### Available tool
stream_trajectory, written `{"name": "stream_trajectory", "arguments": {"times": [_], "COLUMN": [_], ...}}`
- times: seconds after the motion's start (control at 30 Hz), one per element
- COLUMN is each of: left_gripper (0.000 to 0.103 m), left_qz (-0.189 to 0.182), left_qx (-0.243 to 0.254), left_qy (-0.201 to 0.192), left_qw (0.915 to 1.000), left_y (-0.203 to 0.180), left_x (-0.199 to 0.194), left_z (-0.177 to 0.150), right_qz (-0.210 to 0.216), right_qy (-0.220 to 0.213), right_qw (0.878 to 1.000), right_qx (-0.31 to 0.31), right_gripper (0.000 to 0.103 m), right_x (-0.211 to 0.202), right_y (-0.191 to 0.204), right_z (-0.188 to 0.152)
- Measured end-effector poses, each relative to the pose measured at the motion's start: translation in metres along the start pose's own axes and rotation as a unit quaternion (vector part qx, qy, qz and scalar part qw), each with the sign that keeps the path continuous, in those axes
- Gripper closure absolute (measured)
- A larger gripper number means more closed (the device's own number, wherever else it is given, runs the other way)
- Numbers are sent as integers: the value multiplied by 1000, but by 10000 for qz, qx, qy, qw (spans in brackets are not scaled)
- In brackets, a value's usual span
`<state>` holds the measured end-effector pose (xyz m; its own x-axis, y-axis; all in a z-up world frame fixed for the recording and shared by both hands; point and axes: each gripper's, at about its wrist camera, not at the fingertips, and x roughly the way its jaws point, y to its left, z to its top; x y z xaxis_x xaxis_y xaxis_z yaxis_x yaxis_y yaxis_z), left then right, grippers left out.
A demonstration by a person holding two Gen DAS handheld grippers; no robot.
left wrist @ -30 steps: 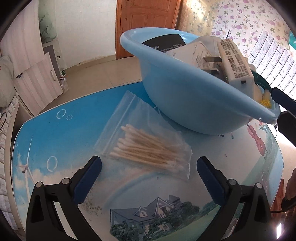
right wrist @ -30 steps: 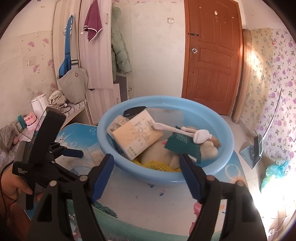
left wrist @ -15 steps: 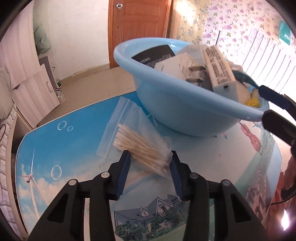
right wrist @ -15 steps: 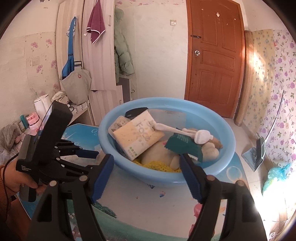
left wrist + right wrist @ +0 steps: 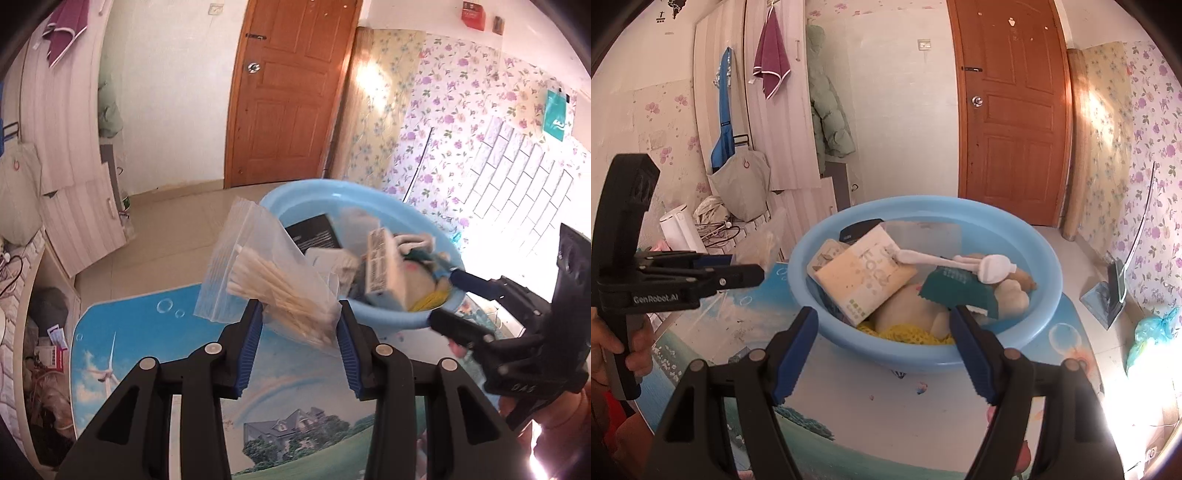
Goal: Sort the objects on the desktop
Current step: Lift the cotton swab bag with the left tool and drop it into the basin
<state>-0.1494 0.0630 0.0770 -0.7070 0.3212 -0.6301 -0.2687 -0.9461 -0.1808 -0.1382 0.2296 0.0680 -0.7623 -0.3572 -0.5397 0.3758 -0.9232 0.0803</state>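
Bag of cotton swabs point(image 5: 273, 280) was pinched at frame centre by the left gripper point(image 5: 300, 325), raised beside the blue basin point(image 5: 391, 314), while the right gripper point(image 5: 884, 343) was held spread at lower centre.

My left gripper point(image 5: 300, 312), matt black plastic with ribbed blue pads point(image 5: 251, 347), pinches a clear, glossy, crinkled plastic bag point(image 5: 258, 266) of pale cotton swabs; the smooth blue plastic basin point(image 5: 1039, 295) gleams; the printed tabletop point(image 5: 886, 424) shines; the wooden door point(image 5: 1012, 110) looks varnished.
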Motion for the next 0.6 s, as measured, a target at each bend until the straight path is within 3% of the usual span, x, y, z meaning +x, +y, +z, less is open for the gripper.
{"name": "stream_trajectory", "arguments": {"times": [0.4,0.6], "left_gripper": [62,61], "left_qz": [-270,-331], "left_qx": [552,643], "left_qy": [187,240], "left_qw": [9979,9971], "left_y": [-57,-70], "left_x": [20,34], "left_z": [21,36], "right_qz": [244,92], "right_qy": [19,75], "right_qw": [9996,9998], "right_qx": [133,159], "right_gripper": [29,29], "right_x": [2,10], "right_y": [-10,-19], "right_z": [0,5]}}
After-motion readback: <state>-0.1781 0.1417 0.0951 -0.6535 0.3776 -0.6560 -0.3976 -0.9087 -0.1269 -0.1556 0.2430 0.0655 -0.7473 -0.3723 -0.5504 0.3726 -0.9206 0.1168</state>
